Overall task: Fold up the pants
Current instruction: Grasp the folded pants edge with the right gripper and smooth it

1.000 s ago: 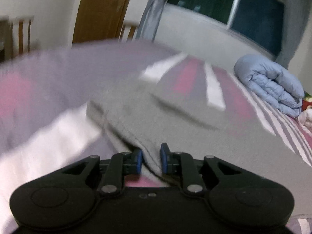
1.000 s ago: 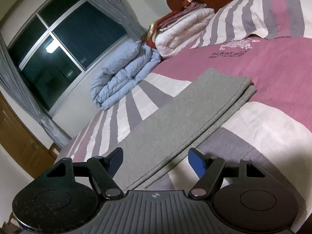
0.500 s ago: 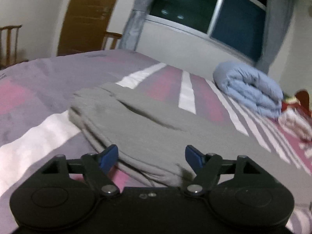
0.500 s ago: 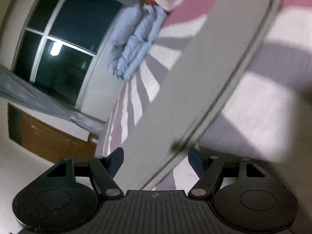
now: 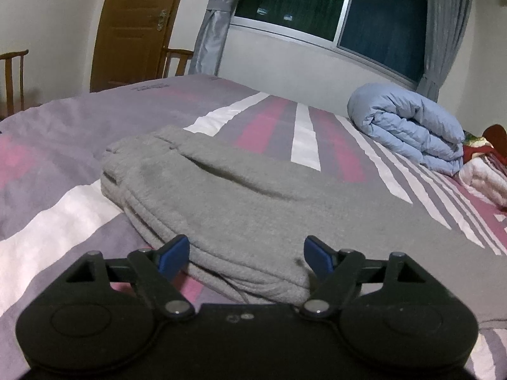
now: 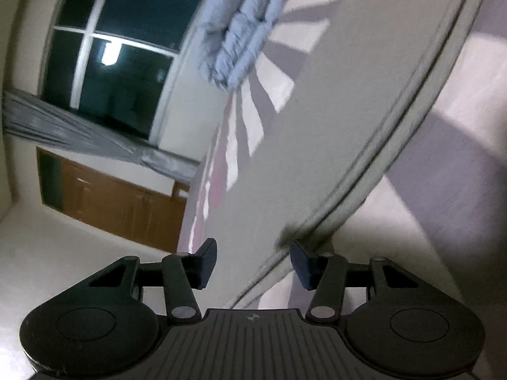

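Observation:
Grey pants (image 5: 240, 196) lie folded lengthwise in a long strip on the striped bed cover (image 5: 47, 221). In the left wrist view my left gripper (image 5: 247, 253) sits low at their near edge, by the bunched waistband end. Its jaws are opening, the stacked fabric edge lies between the blue pads, and neither presses on it. In the tilted, blurred right wrist view the grey pants (image 6: 332, 126) run up and away. My right gripper (image 6: 253, 259) straddles their layered long edge. Its jaws are closing, with the right pad touching the fold and the left pad clear of it.
A rolled pale blue duvet (image 5: 408, 126) lies at the bed's far side under the window, with white and red bedding (image 5: 484, 171) beside it. A wooden door (image 5: 136, 25) and two wooden chairs (image 5: 12, 76) stand beyond the foot of the bed.
My left gripper let go of the pants' edge and spread wide. My right gripper rolled, dropped toward the pants' long edge, and its jaws narrowed around it.

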The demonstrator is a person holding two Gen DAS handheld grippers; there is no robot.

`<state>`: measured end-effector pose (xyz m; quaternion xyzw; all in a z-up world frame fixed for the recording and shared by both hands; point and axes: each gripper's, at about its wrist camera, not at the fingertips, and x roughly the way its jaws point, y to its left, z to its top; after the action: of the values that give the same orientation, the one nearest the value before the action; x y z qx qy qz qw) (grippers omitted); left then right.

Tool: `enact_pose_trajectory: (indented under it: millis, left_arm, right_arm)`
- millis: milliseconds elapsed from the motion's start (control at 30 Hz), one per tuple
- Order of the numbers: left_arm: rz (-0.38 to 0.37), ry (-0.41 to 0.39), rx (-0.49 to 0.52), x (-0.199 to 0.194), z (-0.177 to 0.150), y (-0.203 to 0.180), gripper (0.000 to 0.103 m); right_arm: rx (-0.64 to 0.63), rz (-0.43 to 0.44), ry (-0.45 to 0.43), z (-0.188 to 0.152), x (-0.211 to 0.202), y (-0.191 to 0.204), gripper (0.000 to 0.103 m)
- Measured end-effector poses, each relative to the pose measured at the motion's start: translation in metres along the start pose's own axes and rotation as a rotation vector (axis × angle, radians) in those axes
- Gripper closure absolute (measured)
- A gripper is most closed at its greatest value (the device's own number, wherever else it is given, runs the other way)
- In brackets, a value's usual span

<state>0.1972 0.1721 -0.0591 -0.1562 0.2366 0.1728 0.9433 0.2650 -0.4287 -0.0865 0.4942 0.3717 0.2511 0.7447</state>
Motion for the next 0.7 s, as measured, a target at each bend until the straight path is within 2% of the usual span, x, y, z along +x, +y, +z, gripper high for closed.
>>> enact_pose_trajectory:
  millis: [100, 233, 367, 467, 700]
  left_arm:
    - [0.006, 0.011, 0.008, -0.003, -0.001, 0.002, 0.031]
    - [0.003, 0.027, -0.008, -0.003, -0.003, 0.005, 0.03]
    - [0.002, 0.023, -0.002, -0.004, -0.003, 0.004, 0.03]
    - [0.001, 0.028, -0.005, -0.003, -0.004, 0.004, 0.03]
    - [0.004, 0.034, 0.006, -0.007, -0.004, 0.004, 0.03]
  right_arm:
    - [0.02, -0.004, 0.002, 0.003, 0.011, -0.005, 0.058]
    - [0.007, -0.038, 0.015, 0.001, 0.022, -0.007, 0.094]
    - [-0.036, 0.002, -0.017, -0.004, 0.01, 0.002, 0.095]
    - [-0.022, -0.073, 0.022, -0.006, 0.017, -0.01, 0.098]
    - [-0.078, -0.118, 0.033, -0.011, 0.013, -0.006, 0.098]
